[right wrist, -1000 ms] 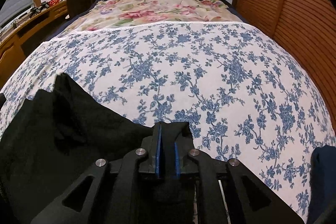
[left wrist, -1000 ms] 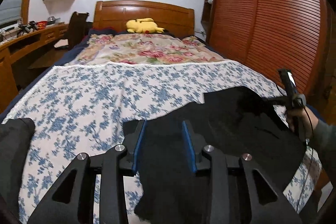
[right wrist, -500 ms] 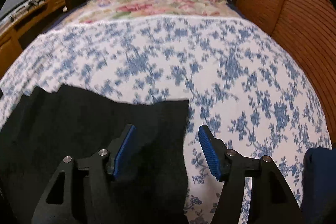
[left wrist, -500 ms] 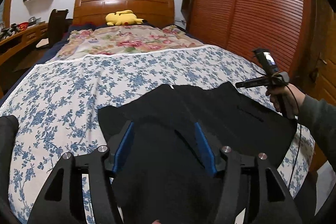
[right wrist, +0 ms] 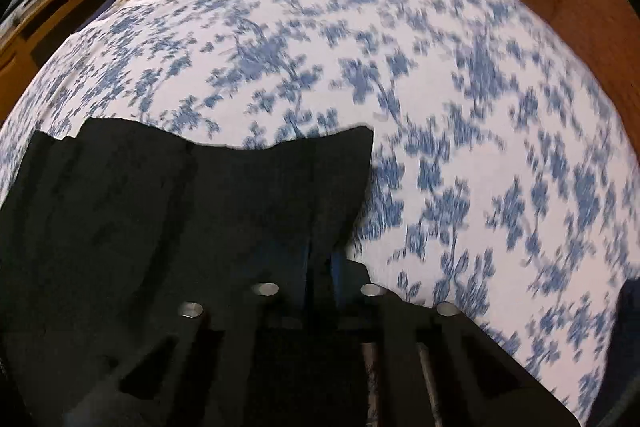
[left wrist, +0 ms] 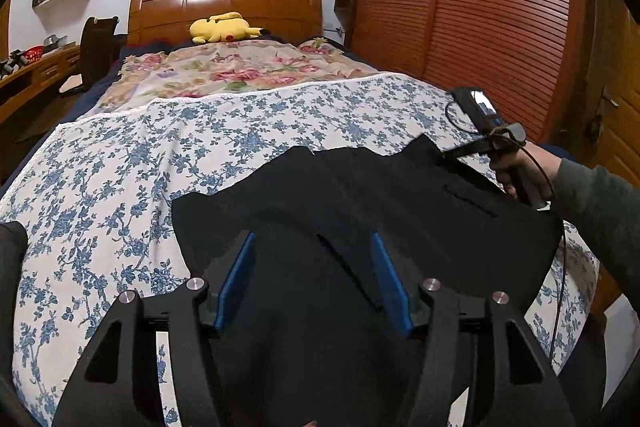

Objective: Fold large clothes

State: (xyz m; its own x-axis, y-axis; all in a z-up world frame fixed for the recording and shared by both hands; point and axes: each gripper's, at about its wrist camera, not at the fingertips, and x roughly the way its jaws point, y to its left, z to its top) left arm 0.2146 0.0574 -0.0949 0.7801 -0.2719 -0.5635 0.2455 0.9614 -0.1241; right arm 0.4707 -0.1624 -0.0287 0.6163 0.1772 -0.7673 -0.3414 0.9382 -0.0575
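Black garment (left wrist: 400,211) spread on bed (left wrist: 120,163).
My left hand-held gripper (left wrist: 312,279) gapes over the cloth, no pinch; right hand-held gripper (right wrist: 320,263) clamped on garment's edge.

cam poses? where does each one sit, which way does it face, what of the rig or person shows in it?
Left wrist: on the left gripper, facing up the bed toward the headboard; shows its open jaws over the black garment, plus the person's right hand.
Right wrist: on the right gripper, pitched down, blurred; jaws shut on the garment's edge.
Shared: garment, bed, yellow plush.
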